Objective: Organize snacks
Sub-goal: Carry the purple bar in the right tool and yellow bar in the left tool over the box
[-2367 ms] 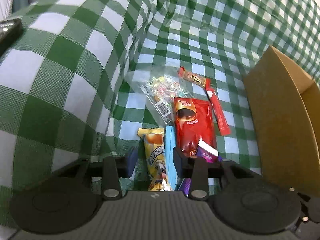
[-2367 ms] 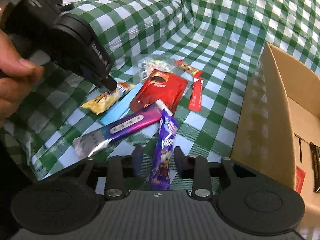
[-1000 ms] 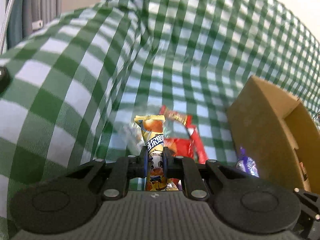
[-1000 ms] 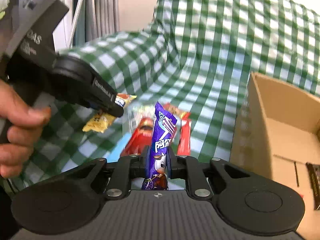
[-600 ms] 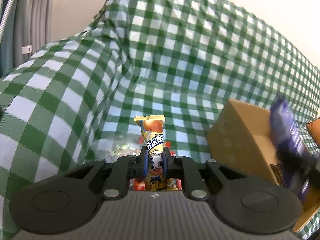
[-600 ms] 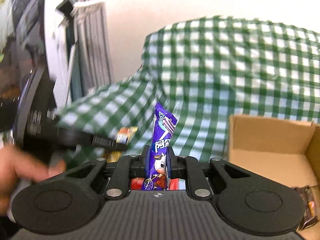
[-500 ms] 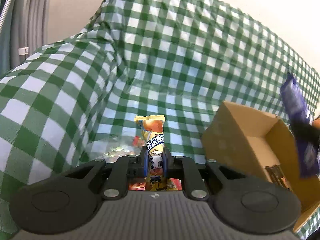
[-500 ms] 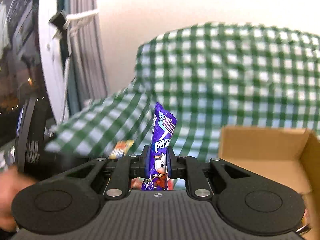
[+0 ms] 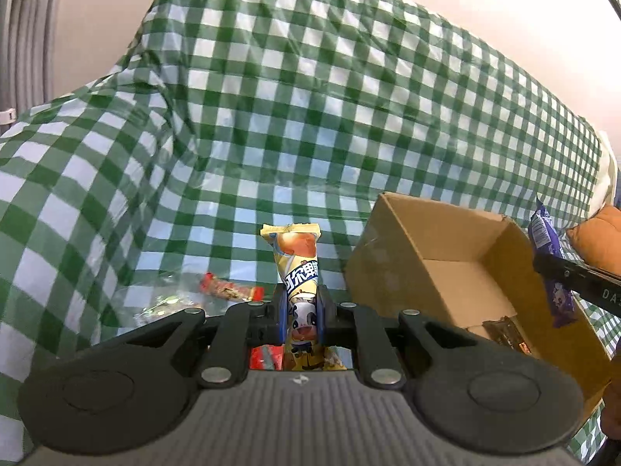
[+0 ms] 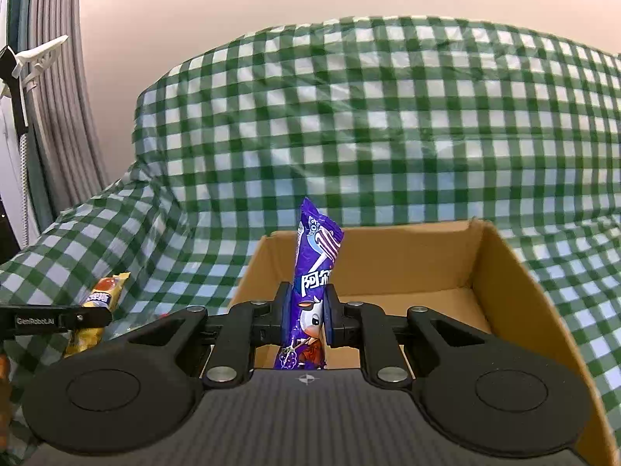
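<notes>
Partly, the red packets (image 9: 229,289) are hiding behind the left gripper (image 9: 302,306), which is pinching a glossy yellow snack stick (image 9: 298,272) upright; the right gripper (image 10: 306,312) is clamping a crinkly purple snack stick (image 10: 315,272) above the open cardboard box (image 10: 500,272); both grippers are now sitting higher above the checkered cloth (image 9: 271,116) than a second ago.

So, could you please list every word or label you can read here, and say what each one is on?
"GenRobot.AI": on the side of the left gripper.
"DA": start of a cut-off label on the right gripper.
"阿尔": on the purple snack; the rest is hidden.
Yellow snack: Chinese characters, partly hidden, unreadable.
</notes>
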Demonstrator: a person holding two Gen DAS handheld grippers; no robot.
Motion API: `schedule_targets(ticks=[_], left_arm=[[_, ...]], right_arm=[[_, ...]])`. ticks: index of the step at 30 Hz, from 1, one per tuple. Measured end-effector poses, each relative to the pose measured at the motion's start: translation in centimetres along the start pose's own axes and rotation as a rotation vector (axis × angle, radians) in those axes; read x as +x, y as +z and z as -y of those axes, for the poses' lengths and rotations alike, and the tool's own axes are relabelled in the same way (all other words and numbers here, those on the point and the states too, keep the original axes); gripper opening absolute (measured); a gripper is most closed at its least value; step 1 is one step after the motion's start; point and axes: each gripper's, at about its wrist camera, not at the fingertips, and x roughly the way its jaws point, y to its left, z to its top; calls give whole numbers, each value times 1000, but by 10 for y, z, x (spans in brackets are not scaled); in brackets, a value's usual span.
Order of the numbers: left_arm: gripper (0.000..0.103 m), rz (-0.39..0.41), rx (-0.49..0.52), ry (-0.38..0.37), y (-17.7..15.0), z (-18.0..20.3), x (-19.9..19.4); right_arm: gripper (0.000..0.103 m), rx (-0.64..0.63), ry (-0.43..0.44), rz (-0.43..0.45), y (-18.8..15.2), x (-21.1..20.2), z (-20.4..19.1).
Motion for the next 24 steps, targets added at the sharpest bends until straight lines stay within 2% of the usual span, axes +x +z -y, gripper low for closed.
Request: schedule_targets(ticks=[6, 17, 24], left_arm=[[15, 42, 66, -15, 0, 19, 0], [15, 138, 162, -151, -1, 67, -3], [15, 152, 218, -222, -8, 102, 4]], right_arm=[[17, -12, -18, 9, 0, -2, 16], [17, 24, -72, 35, 4, -14, 44], [17, 38, -115, 46, 7, -29, 41]])
